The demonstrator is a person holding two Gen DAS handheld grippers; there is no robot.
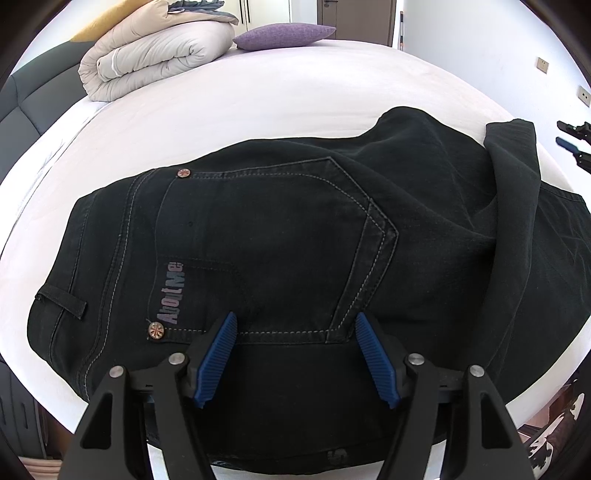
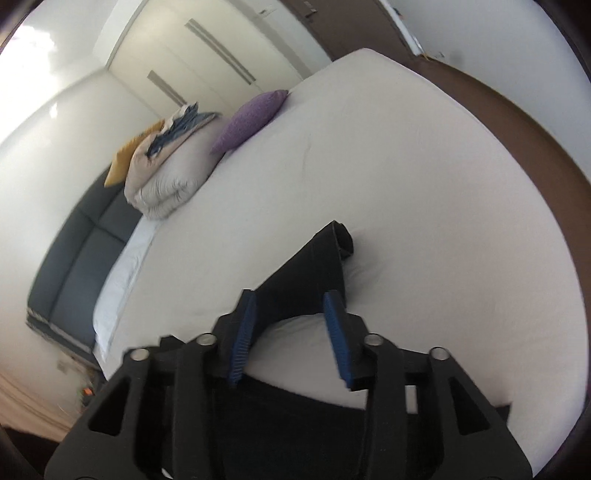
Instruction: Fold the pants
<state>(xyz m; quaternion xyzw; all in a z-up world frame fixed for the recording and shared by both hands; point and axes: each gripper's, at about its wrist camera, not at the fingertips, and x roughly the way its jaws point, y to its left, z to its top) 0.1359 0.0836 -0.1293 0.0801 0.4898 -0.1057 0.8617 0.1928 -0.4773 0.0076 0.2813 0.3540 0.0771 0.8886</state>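
Note:
Black pants [image 1: 280, 243] lie on the white bed [image 1: 258, 103], back pocket up, waistband to the left, legs to the right, with one leg folded back over the other at the right [image 1: 513, 177]. My left gripper [image 1: 295, 325] is open, just above the seat near the pocket's lower edge, holding nothing. My right gripper [image 2: 290, 299] is open above the bed; a pant leg end [image 2: 317, 269] lies beyond and between its fingers, not gripped. More black cloth [image 2: 295, 417] lies under it. The right gripper shows at the far right edge of the left wrist view [image 1: 574, 142].
A folded beige duvet [image 1: 147, 55] and a purple cushion [image 1: 284, 35] sit at the far end of the bed. A grey headboard [image 2: 85, 251] runs along the left. A brown floor [image 2: 535, 122] lies past the bed's right edge.

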